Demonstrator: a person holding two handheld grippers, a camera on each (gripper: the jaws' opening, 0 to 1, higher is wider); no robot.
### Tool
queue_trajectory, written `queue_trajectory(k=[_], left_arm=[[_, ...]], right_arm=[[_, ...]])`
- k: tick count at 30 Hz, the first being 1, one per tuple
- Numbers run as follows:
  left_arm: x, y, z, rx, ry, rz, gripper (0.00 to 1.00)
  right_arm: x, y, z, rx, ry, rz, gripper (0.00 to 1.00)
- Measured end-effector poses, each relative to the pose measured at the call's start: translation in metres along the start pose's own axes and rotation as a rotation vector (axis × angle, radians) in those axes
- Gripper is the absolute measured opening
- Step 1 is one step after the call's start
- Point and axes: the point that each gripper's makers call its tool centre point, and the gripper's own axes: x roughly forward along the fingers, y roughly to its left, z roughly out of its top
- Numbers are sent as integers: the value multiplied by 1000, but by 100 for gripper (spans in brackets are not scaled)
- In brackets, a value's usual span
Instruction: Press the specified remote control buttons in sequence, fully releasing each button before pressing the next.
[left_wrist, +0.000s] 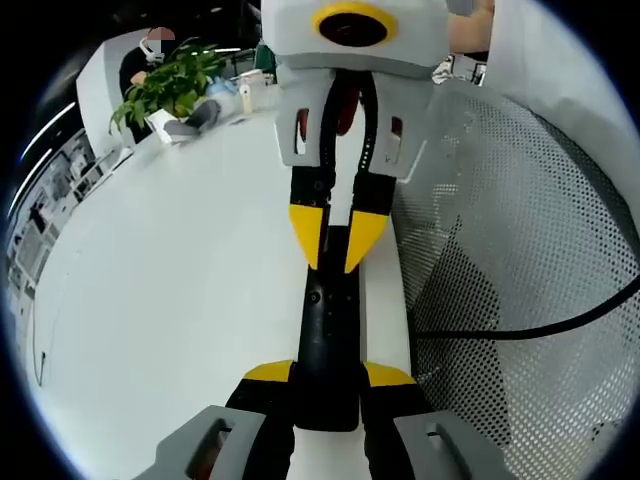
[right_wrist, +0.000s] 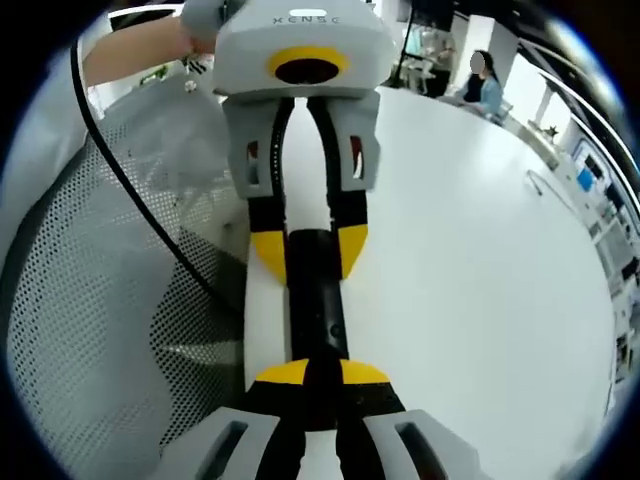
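Observation:
A slim black remote (left_wrist: 327, 330) lies lengthwise over the white table (left_wrist: 180, 280), held at its near end by my left gripper (left_wrist: 328, 375), whose yellow-tipped jaws are shut on its sides. My right gripper (left_wrist: 337, 250) comes in from the top, jaws drawn almost together, tips down on the remote's far end. In the right gripper view the remote (right_wrist: 317, 300) runs away from my right gripper (right_wrist: 322, 375), whose yellow tips overlap its near end, toward the left gripper (right_wrist: 310, 255) clamped on the other end. I cannot tell whether a button is pressed.
A perforated mesh seat (left_wrist: 520, 230) with a black cable (left_wrist: 530, 330) across it borders the table edge; it is also in the right gripper view as mesh (right_wrist: 90, 300). A potted plant (left_wrist: 170, 85) and seated people (right_wrist: 485, 85) are at the table's far side.

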Motion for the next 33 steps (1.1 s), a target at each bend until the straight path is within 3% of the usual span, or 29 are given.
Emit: queue_trajectory(k=[5, 17, 19, 21, 26, 29, 31, 33], left_arm=[[0, 0, 0, -12, -14, 7, 24], [0, 0, 0, -15, -20, 8, 24], [0, 0, 0, -14, -19, 8, 24], [0, 0, 1, -13, -17, 7, 24], [1, 0, 1, -14, -19, 8, 24], [1, 0, 1, -18, -23, 9, 24], [1, -1, 1, -20, -23, 11, 24], [1, -1, 1, -22, -23, 14, 24]], right_arm=[[-1, -2, 1, 74, -92, -19, 5], [3, -1, 6, 40, -57, -11, 3], [4, -1, 6, 52, -44, -8, 3], [3, -1, 4, 146, -33, 4, 3], [4, -1, 5, 89, -1, 1, 3], [2, -1, 4, 108, -33, -5, 3], [2, 0, 5, 38, -69, -15, 3], [1, 2, 4, 28, -92, -25, 3]])
